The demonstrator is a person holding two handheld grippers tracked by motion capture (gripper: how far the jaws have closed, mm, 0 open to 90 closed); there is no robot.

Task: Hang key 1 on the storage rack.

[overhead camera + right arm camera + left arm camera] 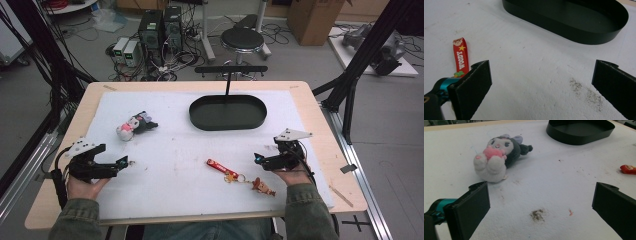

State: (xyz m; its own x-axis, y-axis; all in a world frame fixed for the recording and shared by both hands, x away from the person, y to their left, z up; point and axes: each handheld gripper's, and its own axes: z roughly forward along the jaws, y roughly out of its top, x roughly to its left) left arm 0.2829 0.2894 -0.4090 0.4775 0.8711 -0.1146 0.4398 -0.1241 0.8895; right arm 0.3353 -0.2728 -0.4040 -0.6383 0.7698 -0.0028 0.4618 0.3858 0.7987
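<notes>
left gripper (125,162): jaws spread wide, holding nothing, at 8 o'clock on the table (320,150).
right gripper (260,159): jaws released, empty, at 4 o'clock.
plush toy (497,157): left gripper view shows its face and pink heart; lies at 11 o'clock of that gripper.
red strap (461,56): right gripper view reads "woody".
black tray (227,112): at 12 o'clock.

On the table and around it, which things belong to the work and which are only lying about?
In the work: plush toy, red keychain, black oval tray, left gripper, right gripper.

Lying about: stool, cardboard box, computer cases on the floor.
</notes>
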